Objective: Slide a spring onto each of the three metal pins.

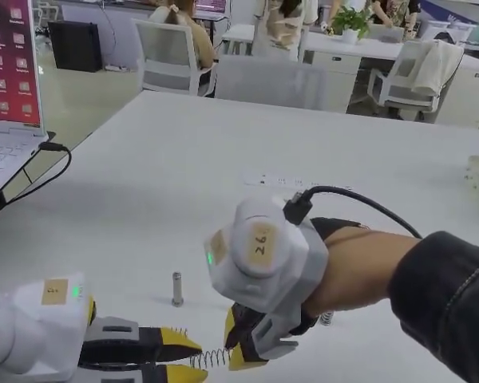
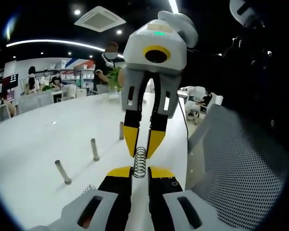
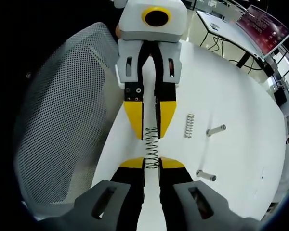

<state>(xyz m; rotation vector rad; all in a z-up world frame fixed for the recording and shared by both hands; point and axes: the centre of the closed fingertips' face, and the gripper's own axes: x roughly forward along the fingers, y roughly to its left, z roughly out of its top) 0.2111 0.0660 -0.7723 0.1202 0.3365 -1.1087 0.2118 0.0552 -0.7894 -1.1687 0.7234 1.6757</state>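
The left hand-held gripper (image 2: 140, 172) is closed on one end of a thin coiled steel-wire spring (image 2: 140, 161). The right hand-held gripper (image 3: 152, 164) faces it tip to tip and pinches the other end. The spring bridges the short gap between them, lying level close to the person's edge of the white desk (image 1: 223, 159); whether it touches the top I cannot tell. Holding both ends likely keeps the floppy coil straight while one side re-grips, since one end must be free and turned down to go over a pin. Further in from that edge, short upright grey metal pins stand in a row. The nearest pin (image 2: 63, 172) and middle pin (image 2: 94, 149) look bare, while the farthest pin (image 2: 121, 130) is too small to judge. A second loose wire spring (image 3: 189, 125) lies flat beside them.
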